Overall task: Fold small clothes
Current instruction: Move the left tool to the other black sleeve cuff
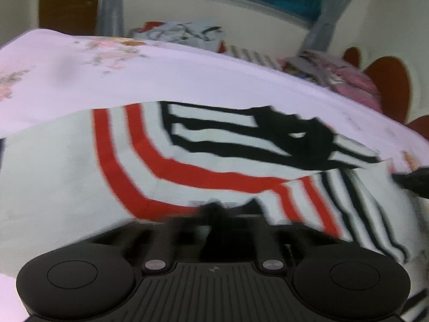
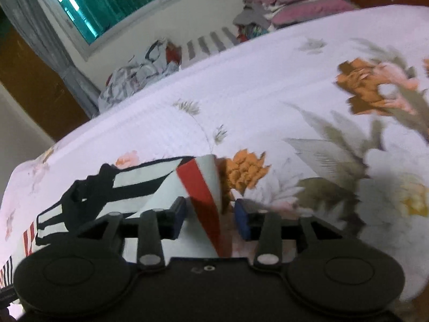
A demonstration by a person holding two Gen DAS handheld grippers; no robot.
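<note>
The striped garment point(image 1: 187, 161), white with red and black bands, is being seen lying mostly spread out on the near part of the flowered bed point(image 1: 187, 80), with its black-striped part reaching toward the far right. The left claw point(image 1: 214, 210) is being kept closed right at the garment's near edge; whether cloth is actually being pinched cannot be told, as the fingertips are being lost in blur. On the right side, one red-banded corner is being shown raised off the bed, and the right claw point(image 2: 210, 214) is being held around it with its blue pads point(image 2: 179, 210) standing apart on either side, not pressing on the cloth. So the fold on this piece is being judged as barely begun: no clean crease is being shown anywhere, and most of the cloth is lying in a single layer. Along the far edge of the bed, a crumpled heap of clothes point(image 2: 134, 80) is being left waiting, while a pink pile point(image 2: 295, 5) farther right is looking neater, possibly finished work.
</note>
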